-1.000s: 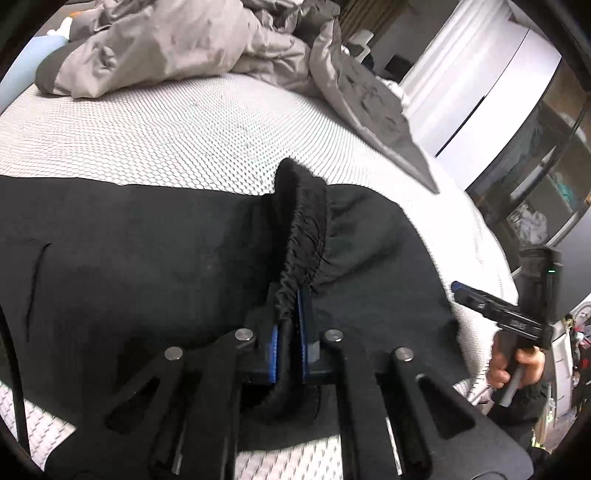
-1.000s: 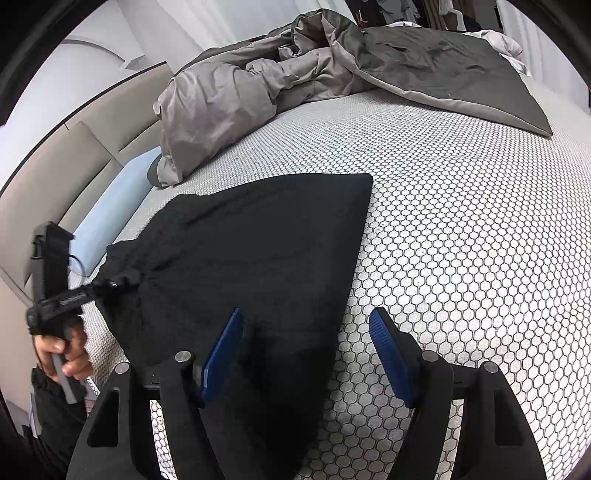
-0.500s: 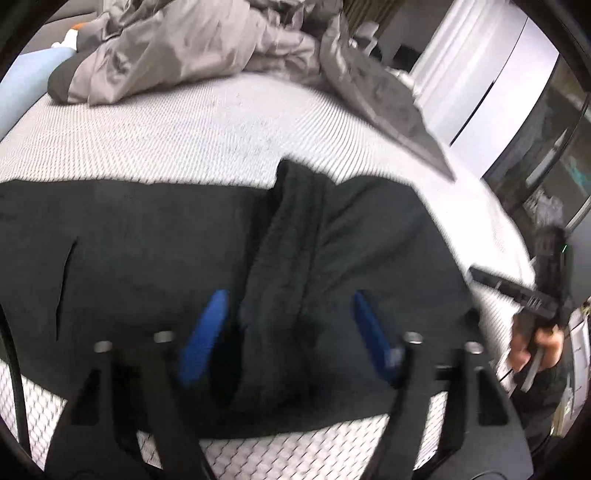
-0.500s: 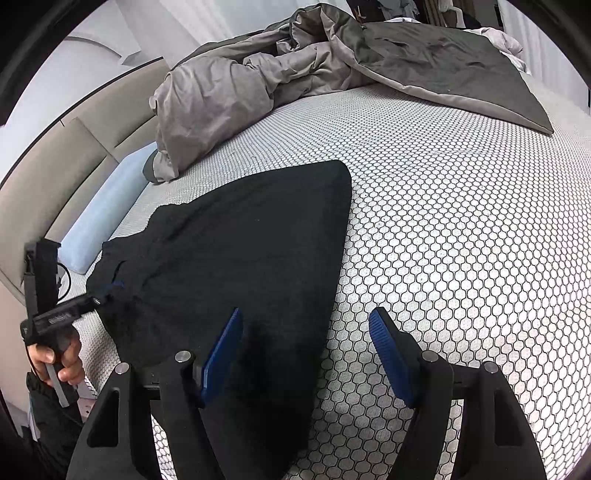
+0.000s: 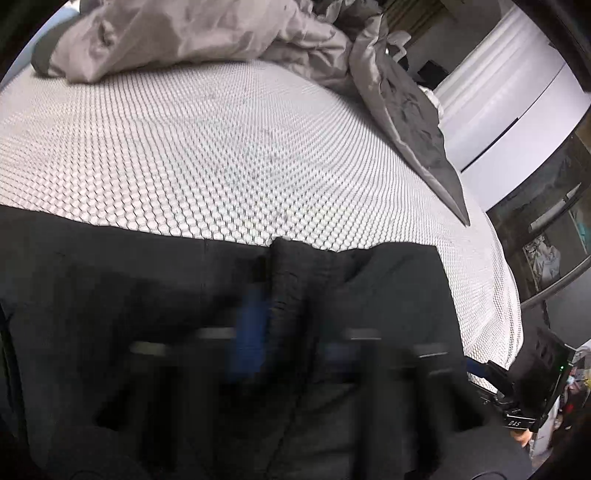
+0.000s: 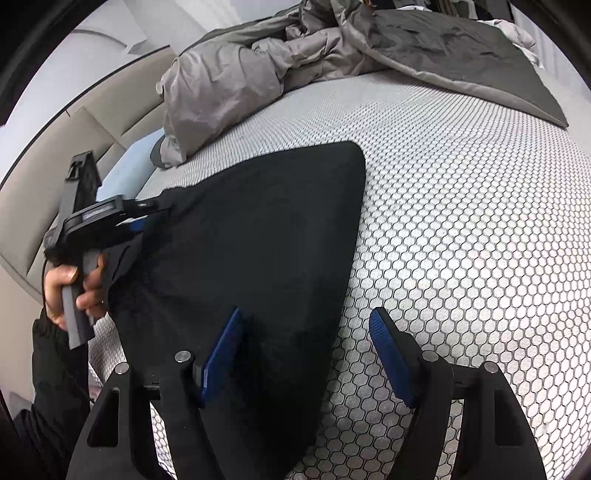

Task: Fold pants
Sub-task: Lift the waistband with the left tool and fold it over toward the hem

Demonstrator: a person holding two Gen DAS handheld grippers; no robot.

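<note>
The black pants (image 6: 255,236) lie folded on the white honeycomb bed cover, and they also fill the lower half of the left wrist view (image 5: 110,295). My left gripper (image 5: 291,339) is blurred by motion, with its blue pads on either side of the bunched waistband ridge (image 5: 291,280); whether they pinch it is unclear. In the right wrist view the left gripper (image 6: 147,210) sits at the pants' left edge in a hand. My right gripper (image 6: 306,354) is open and empty, its left finger over the pants' near edge and its right finger over the cover.
A crumpled grey duvet (image 6: 258,62) lies across the back of the bed (image 6: 480,221), and it also shows in the left wrist view (image 5: 221,33). A pale blue pillow (image 6: 129,173) and a beige headboard (image 6: 74,122) are at the left. White wardrobe doors (image 5: 517,92) stand to the right.
My left gripper opened off the waistband half a second ago and has now narrowed around it again, moving fast. The right gripper stayed open and moved closer to the pants.
</note>
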